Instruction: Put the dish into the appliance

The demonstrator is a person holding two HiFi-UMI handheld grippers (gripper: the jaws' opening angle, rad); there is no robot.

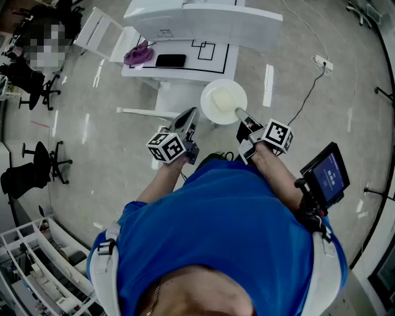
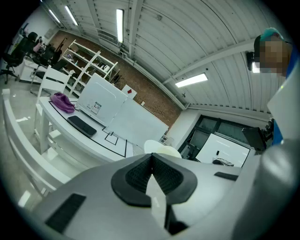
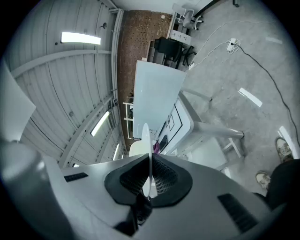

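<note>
The dish (image 1: 223,102) is a round white plate held over the floor, just in front of the white table (image 1: 185,75). My right gripper (image 1: 239,113) is shut on its near rim. In the right gripper view the dish (image 3: 146,140) stands edge-on between the pads of that gripper (image 3: 150,180). My left gripper (image 1: 191,113) hovers to the left of the dish, shut and empty. In its own view the left gripper (image 2: 151,161) has its jaws together, and the dish (image 2: 161,149) shows just beyond. The white box-shaped appliance (image 1: 203,18) sits on the table; its door state is unclear.
A purple cloth (image 1: 138,55) and a flat black object (image 1: 171,60) lie on the table's left part, next to black outlines marked on its top. A white chair (image 1: 99,34) stands at the left. A power strip with its cable (image 1: 323,62) lies on the floor at the right.
</note>
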